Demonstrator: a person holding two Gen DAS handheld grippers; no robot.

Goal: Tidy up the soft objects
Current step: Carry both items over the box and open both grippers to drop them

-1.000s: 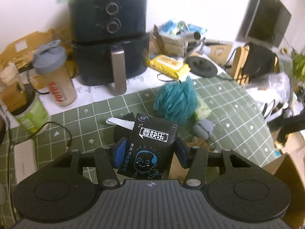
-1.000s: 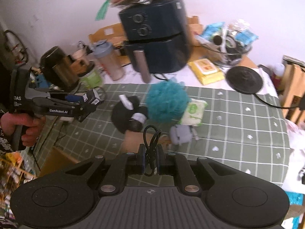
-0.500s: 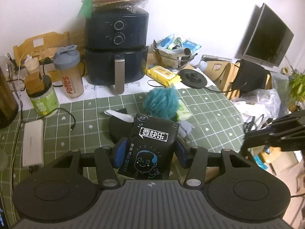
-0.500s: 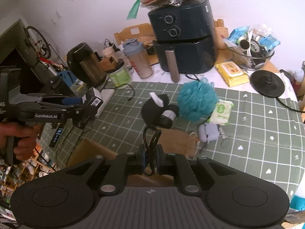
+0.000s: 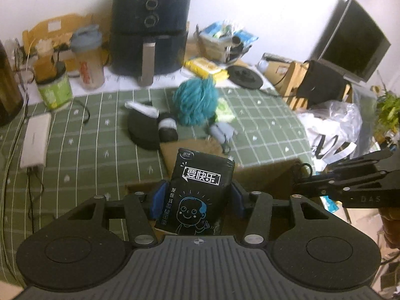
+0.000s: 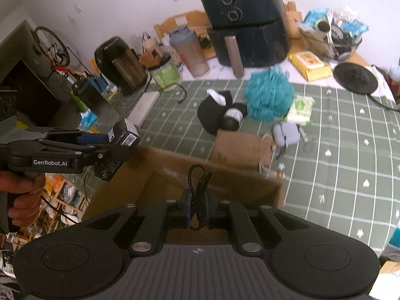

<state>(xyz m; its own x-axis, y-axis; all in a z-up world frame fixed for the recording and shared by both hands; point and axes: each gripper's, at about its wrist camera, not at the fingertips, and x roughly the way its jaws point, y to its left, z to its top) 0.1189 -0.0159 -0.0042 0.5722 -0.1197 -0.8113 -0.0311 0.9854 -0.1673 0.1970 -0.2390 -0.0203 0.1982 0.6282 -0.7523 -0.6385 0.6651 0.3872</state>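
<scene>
While two grippers grip, one tissue pack (image 5: 200, 190), one cable (image 6: 197, 187)

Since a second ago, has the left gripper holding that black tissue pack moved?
Yes. The left gripper, clamped on the black tissue pack, has pulled back from the dark air fryer and now hangs over the brown cardboard box at the table's edge.

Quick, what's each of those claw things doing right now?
Left gripper: closed on the black tissue pack.
Right gripper: closed on a coiled black cable.
</scene>
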